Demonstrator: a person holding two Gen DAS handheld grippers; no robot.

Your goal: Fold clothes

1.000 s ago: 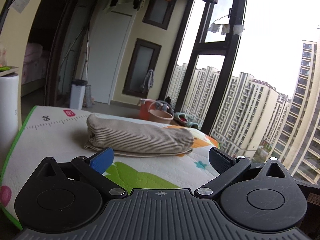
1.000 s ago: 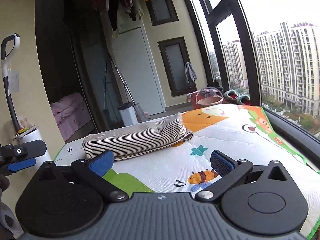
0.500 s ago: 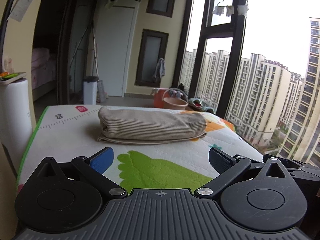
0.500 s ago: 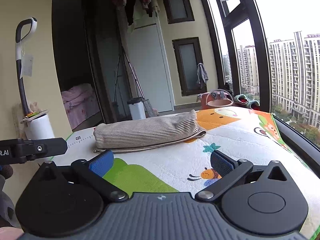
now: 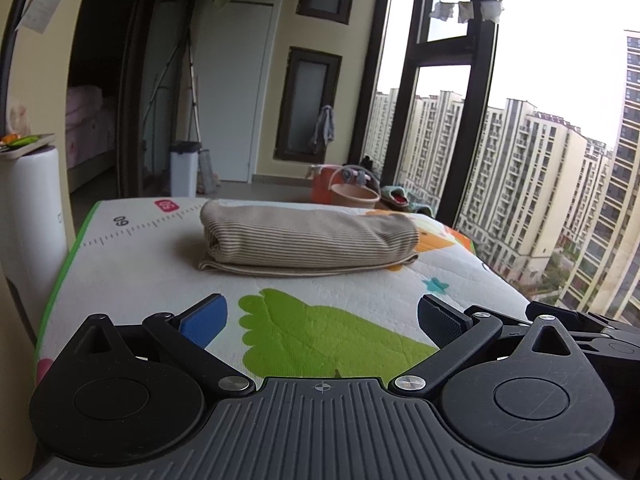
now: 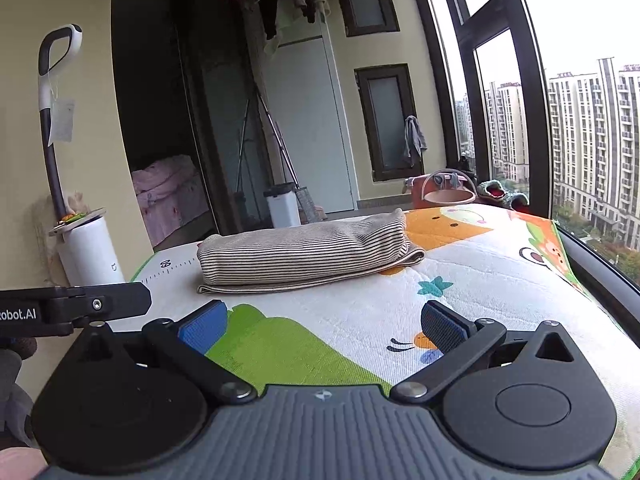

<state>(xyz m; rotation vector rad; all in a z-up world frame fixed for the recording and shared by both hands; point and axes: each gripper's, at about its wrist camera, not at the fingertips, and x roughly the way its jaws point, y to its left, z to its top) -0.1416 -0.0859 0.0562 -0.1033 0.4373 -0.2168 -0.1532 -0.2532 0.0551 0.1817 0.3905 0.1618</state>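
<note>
Mat [image 5: 132, 276]: folded garment [image 5: 308, 240] beyond tongs [image 5: 322, 320]

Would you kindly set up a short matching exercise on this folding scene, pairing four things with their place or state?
Things:
1. striped garment
2. left gripper
3. pink basin
4. white cylinder

Places or states:
A. on the floor beyond the far end of the mat
B. folded, lying on the play mat
C. open, holding nothing
D. standing beside the mat's ruler edge, a small tray on top

Pairs: 1-B, 2-C, 3-A, 4-D
</note>
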